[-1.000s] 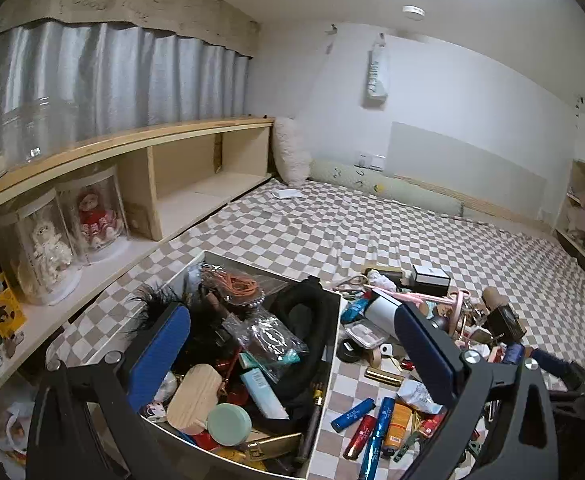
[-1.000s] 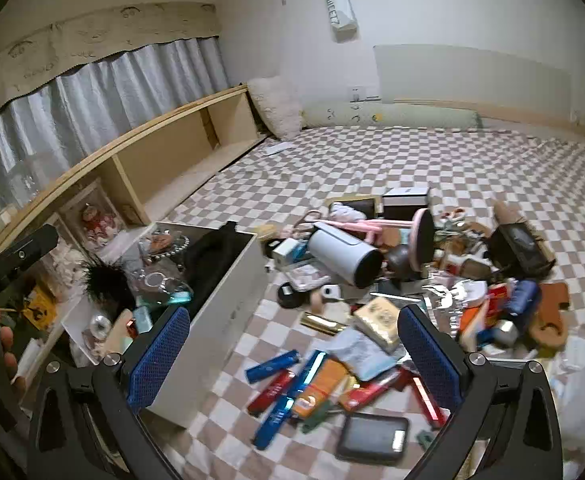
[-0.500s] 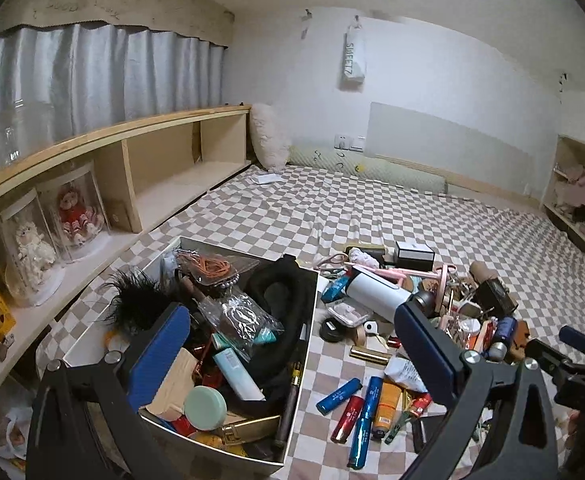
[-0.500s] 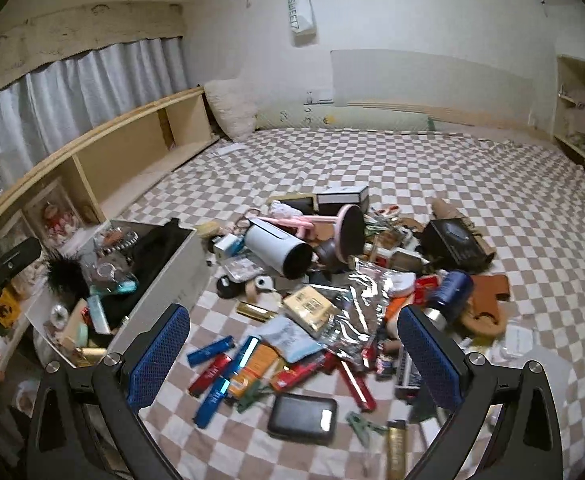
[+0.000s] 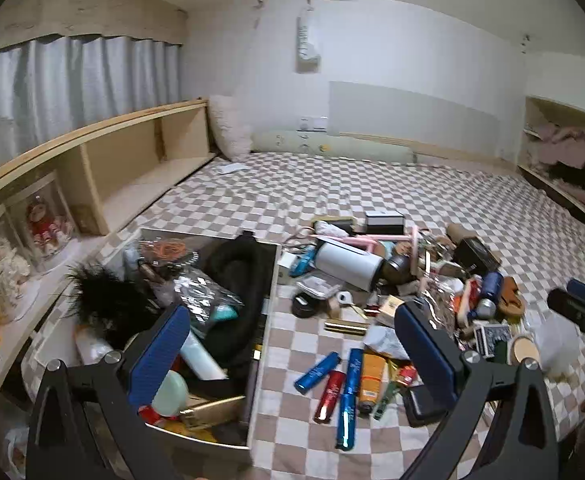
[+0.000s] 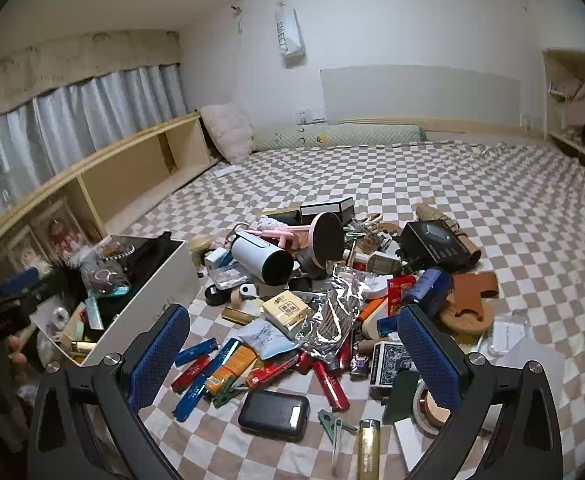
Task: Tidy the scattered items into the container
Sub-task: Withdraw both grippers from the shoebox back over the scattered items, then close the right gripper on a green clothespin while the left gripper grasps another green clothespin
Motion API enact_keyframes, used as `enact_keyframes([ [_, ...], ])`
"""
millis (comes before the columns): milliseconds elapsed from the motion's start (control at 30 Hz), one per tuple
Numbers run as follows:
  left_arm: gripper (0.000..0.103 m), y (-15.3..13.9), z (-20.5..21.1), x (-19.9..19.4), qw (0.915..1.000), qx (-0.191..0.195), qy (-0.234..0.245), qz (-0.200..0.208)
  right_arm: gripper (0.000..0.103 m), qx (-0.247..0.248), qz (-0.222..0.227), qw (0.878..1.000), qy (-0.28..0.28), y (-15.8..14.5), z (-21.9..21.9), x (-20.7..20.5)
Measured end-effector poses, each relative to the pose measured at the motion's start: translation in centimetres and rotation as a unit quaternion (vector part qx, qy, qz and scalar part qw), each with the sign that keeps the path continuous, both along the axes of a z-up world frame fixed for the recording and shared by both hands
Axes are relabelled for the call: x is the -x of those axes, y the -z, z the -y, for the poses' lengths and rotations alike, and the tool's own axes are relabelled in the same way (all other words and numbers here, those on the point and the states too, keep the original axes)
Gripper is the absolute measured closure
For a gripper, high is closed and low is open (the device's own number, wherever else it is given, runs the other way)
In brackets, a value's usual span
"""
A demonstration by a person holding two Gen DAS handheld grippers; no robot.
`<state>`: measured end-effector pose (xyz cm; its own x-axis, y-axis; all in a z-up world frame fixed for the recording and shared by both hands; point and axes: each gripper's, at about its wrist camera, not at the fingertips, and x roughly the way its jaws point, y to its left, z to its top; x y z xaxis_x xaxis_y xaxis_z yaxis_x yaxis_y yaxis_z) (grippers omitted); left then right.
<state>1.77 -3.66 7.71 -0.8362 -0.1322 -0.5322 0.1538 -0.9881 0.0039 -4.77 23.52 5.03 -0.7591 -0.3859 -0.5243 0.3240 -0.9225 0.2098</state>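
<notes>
Scattered items [image 6: 312,312] heaped on checkered bedding [image 6: 432,184], white container [image 6: 148,292] alongside part-filled, left gripper [image 5: 292,344] and right gripper [image 6: 292,344] both spread wide, empty.

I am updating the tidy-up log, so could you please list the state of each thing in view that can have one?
Left gripper: open, empty.
Right gripper: open, empty.
Container: uncovered, heaped with items.
White cylinder: lying on its side in the pile.
Pink mirror: tipped over on the pile.
Blue tubes: lying flat on the checked sheet.
Black case: shut, flat on the sheet.
</notes>
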Motion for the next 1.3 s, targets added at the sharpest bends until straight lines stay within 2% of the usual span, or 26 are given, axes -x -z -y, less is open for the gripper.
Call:
enact_keyframes([
  [233,0.0,2.1,-2.0,0.7,0.9982,-0.021,0.049,0.028,0.0,-0.001,0.003,0.999,0.04,1.4,-1.5,0.1],
  [400,0.0,4.1,-3.6,1.2,0.9959,-0.03,0.071,0.048,0.0,-0.016,0.031,0.999,0.04,3.0,-1.8,0.5],
  [467,0.0,4.9,-4.0,1.6,0.9942,-0.047,0.079,0.057,0.0,-0.02,0.042,0.998,0.041,3.6,-1.9,0.6],
  [567,0.0,6.5,-4.0,2.3,0.9866,-0.103,0.1,0.076,0.0,-0.024,0.059,0.997,0.04,4.5,-2.1,0.7],
  [633,0.0,7.4,-4.2,2.7,0.9847,-0.113,0.1,0.088,0.0,-0.013,0.072,0.997,0.035,5.0,-2.3,1.0],
  [833,0.0,10.4,-5.8,3.4,0.9829,-0.084,0.114,0.118,0.0,0.005,0.121,0.992,0.04,7.0,-2.7,1.9],
  [1000,0.003,12.0,-6.5,3.8,0.9757,-0.082,0.148,0.139,0.0,0.009,0.138,0.989,0.043,8.3,-2.6,1.9],
  [1133,0.018,12.7,-6.9,4.5,0.97,-0.088,0.164,0.156,0.001,0.012,0.136,0.99,0.046,8.9,-2.4,1.5],
  [1200,0.022,13.2,-7.0,4.9,0.9683,-0.09,0.164,0.165,0.002,0.02,0.14,0.989,0.05,9.4,-2.6,1.5],
  [1267,0.029,13.8,-7.0,5.3,0.9654,-0.096,0.166,0.176,0.013,0.036,0.156,0.986,0.048,10.1,-2.8,1.7],
  [1300,0.034,14.1,-7.0,5.6,0.9633,-0.101,0.169,0.183,0.015,0.044,0.164,0.984,0.047,10.5,-2.9,1.8],
])
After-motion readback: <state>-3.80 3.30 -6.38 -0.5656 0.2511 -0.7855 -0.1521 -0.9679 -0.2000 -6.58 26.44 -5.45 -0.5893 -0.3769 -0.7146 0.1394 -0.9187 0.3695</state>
